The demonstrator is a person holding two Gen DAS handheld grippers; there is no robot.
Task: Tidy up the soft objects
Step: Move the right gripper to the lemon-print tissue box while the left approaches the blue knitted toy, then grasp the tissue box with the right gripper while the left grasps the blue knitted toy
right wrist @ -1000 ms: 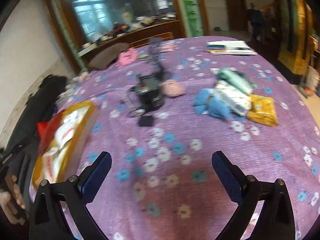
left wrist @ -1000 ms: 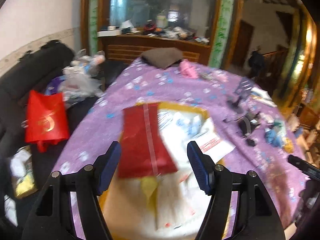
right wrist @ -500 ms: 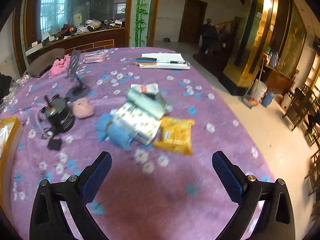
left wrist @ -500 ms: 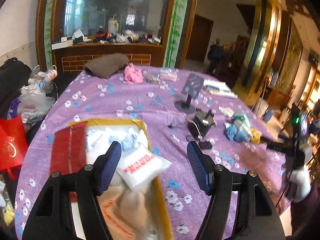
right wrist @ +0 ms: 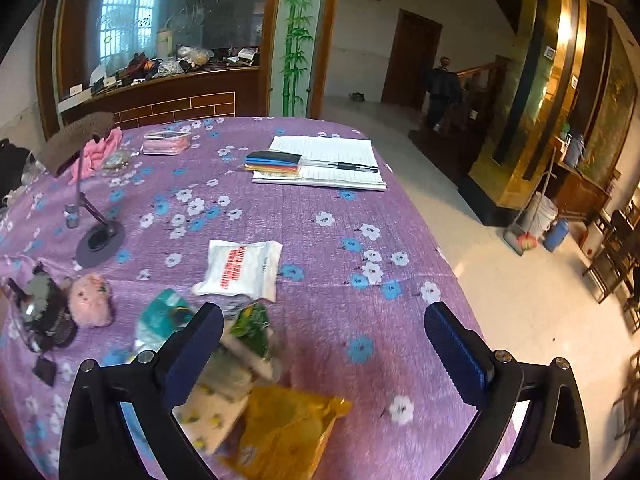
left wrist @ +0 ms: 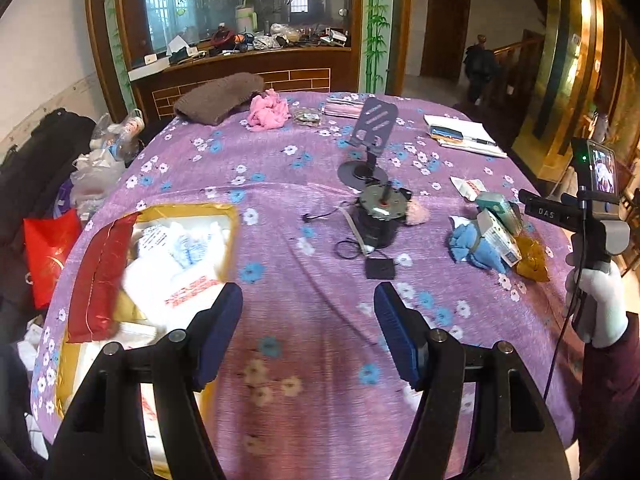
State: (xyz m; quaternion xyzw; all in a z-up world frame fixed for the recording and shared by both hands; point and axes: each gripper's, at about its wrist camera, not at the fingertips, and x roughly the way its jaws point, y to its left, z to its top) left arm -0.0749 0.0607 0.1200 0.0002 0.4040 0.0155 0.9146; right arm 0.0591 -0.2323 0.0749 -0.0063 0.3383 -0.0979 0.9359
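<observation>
A yellow box with white soft packs and a red pack sits at the table's left. My left gripper is open and empty above the purple cloth, right of the box. A pile of soft packs lies at the right: a blue cloth, tissue packs and a yellow pack. My right gripper is open and empty just above this pile. A white pack lies beyond it. A pink plush sits to the left.
A black motor with a cable and a phone stand stand mid-table. A notebook with pen, a pink cloth and a brown hat lie at the far side. The table edge drops to the floor at right.
Both grippers have swung to the right. The left one has left the box and now looks over the table's middle. The right one has come close over the pile of packs.
</observation>
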